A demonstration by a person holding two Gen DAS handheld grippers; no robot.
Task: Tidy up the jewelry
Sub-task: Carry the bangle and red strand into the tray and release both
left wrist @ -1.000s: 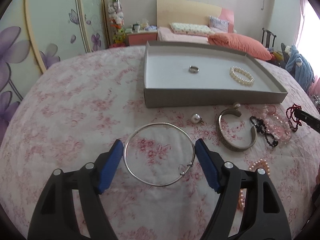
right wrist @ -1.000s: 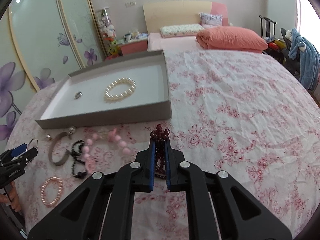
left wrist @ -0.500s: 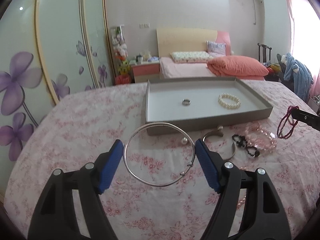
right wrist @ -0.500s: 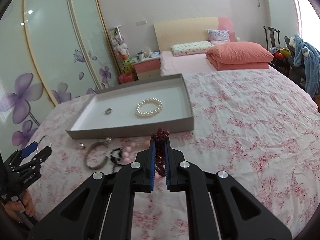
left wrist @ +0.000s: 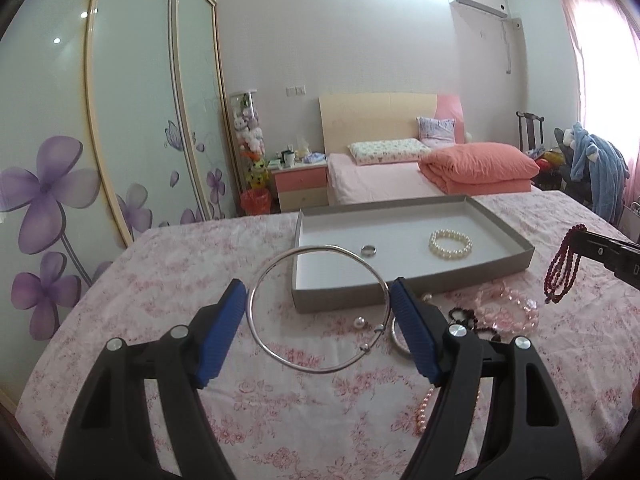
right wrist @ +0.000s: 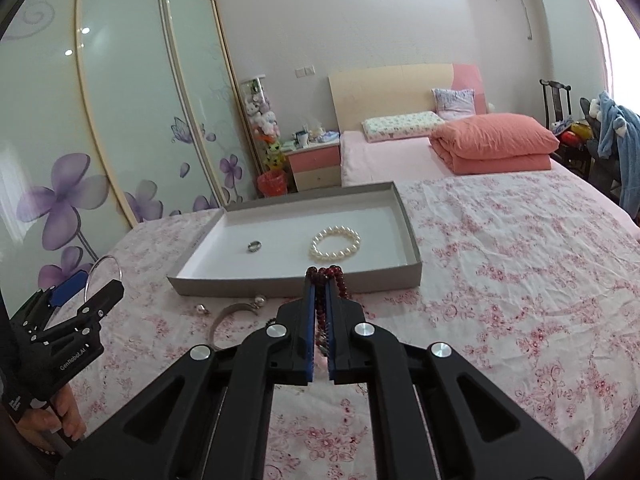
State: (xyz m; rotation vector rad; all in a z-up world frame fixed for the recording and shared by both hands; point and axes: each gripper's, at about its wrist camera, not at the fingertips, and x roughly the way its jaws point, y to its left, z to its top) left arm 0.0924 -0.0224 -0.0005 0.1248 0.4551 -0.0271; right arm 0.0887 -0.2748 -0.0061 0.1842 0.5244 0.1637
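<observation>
My left gripper (left wrist: 317,284) is shut on a large silver bangle (left wrist: 316,369), held by its blue pads above the floral bedspread, in front of the grey tray (left wrist: 400,298). In the tray's white inside lie a silver ring (left wrist: 369,251) and a white pearl bracelet (left wrist: 451,244). My right gripper (right wrist: 319,280) is shut on a dark red bead string (right wrist: 338,276), which hangs from the jaws (left wrist: 562,268) to the right of the tray (right wrist: 280,286). The left gripper (right wrist: 94,286) shows at the far left of the right wrist view.
On the bedspread in front of the tray lie a pearl earring (left wrist: 360,323), a silver cuff (right wrist: 228,314), black beads (left wrist: 466,316), pink beads (left wrist: 508,312) and a pink pearl bracelet (left wrist: 424,408). Wardrobe doors stand left. A bed with an orange quilt (left wrist: 480,168) is behind.
Both grippers have risen and tipped upward, carrying the bangle and the red beads up off the bedspread. The tray now sits lower and nearer in both views.
</observation>
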